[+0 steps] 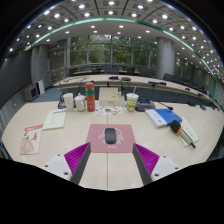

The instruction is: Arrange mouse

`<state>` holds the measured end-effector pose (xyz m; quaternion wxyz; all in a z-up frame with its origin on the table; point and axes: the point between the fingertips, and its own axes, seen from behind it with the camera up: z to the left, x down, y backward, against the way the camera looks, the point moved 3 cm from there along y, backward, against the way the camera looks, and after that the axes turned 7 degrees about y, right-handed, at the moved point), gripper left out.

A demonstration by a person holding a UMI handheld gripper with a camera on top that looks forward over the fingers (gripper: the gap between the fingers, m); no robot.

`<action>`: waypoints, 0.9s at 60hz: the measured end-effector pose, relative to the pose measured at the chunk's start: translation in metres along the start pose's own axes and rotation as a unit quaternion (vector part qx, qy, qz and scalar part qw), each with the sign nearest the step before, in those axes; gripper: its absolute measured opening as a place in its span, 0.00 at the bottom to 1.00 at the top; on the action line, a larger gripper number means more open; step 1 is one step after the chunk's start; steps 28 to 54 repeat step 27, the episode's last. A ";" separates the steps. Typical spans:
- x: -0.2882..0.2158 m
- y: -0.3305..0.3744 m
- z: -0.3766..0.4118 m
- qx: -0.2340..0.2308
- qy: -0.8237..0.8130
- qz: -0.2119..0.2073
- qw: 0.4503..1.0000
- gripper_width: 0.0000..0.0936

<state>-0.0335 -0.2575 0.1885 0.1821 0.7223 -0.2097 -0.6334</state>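
A dark grey mouse lies on a pink mouse mat on the light table, just ahead of my fingers and centred between them. My gripper is open and empty, its two magenta pads spread wide, one at either side, short of the mat's near edge. Nothing is between the fingers.
Beyond the mat stand a red bottle, a white cup and a green-and-white cup. A blue book and dark items lie to the right, papers to the left. More desks and chairs stand behind.
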 end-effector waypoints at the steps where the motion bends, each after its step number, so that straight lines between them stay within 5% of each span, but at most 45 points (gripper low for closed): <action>1: 0.001 0.008 0.002 -0.001 0.000 -0.003 1.000 0.91; 23: 0.026 0.096 -0.003 0.004 -0.015 -0.021 1.000 0.92; 54: 0.027 0.101 -0.003 0.002 -0.016 -0.022 1.000 0.92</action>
